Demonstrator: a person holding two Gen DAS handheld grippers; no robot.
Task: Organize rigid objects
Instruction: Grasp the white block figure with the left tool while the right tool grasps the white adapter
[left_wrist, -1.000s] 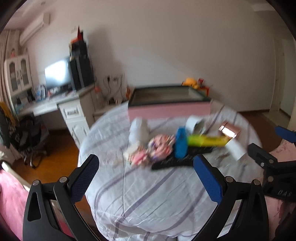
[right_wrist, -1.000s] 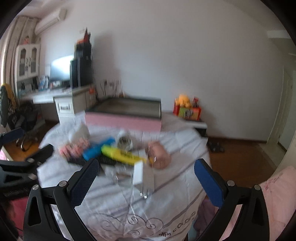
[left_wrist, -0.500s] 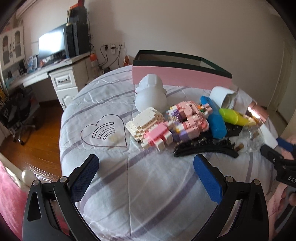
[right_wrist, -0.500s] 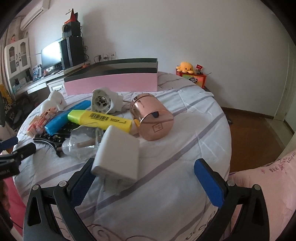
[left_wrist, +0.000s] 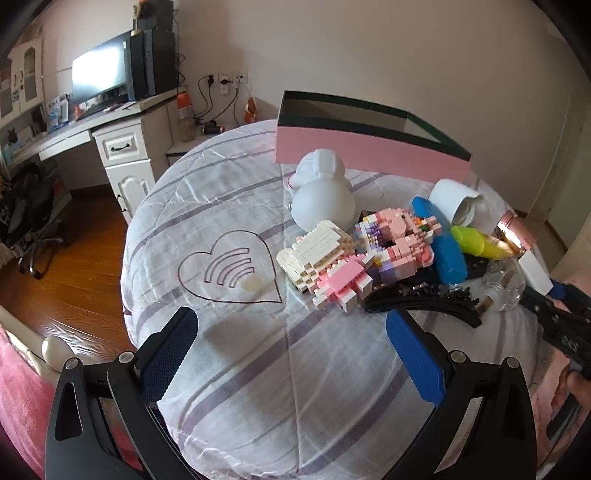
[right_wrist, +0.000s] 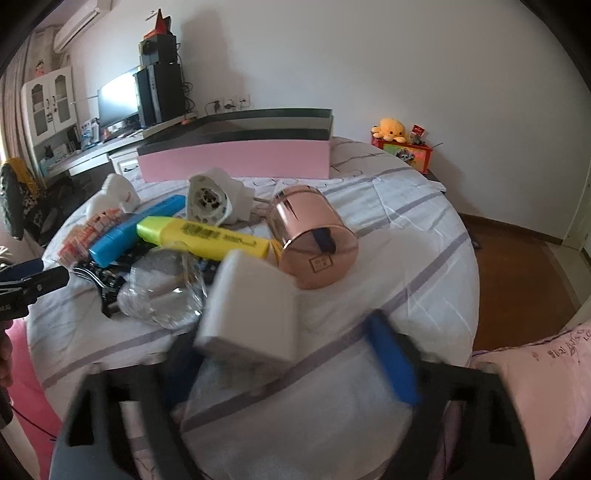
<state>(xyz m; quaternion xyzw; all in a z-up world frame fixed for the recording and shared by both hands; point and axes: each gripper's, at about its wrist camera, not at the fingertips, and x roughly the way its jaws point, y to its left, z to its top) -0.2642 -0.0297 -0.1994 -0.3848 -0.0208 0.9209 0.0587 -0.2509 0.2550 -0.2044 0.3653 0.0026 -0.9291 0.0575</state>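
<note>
So the clutter is piled on a round table covered with a striped cloth (left_wrist: 258, 369), and the pink box (left_wrist: 369, 155) with the dark rim is parked at the far side, open on top.

The left gripper (left_wrist: 291, 354) is held spread wide over bare cloth, nothing between its blue pads, with the heart print just ahead of it. Past its right pad a black hair comb (left_wrist: 417, 301) is seen, then the pink-and-cream brick figure (left_wrist: 354, 258) and a white snowman-shaped figurine (left_wrist: 325, 195) behind that.

The right gripper (right_wrist: 288, 354) is caught mid-close, blurred, with the white charger block (right_wrist: 251, 306) between its jaws; whether the pads are pressing it yet can't be told. Just beside the charger a rose-gold cylinder (right_wrist: 314, 240) is lying on its side, touching the yellow highlighter (right_wrist: 203, 236). A blue case (right_wrist: 136, 229) and a crumpled clear plastic piece (right_wrist: 162, 291) are tucked in to the left.
</note>
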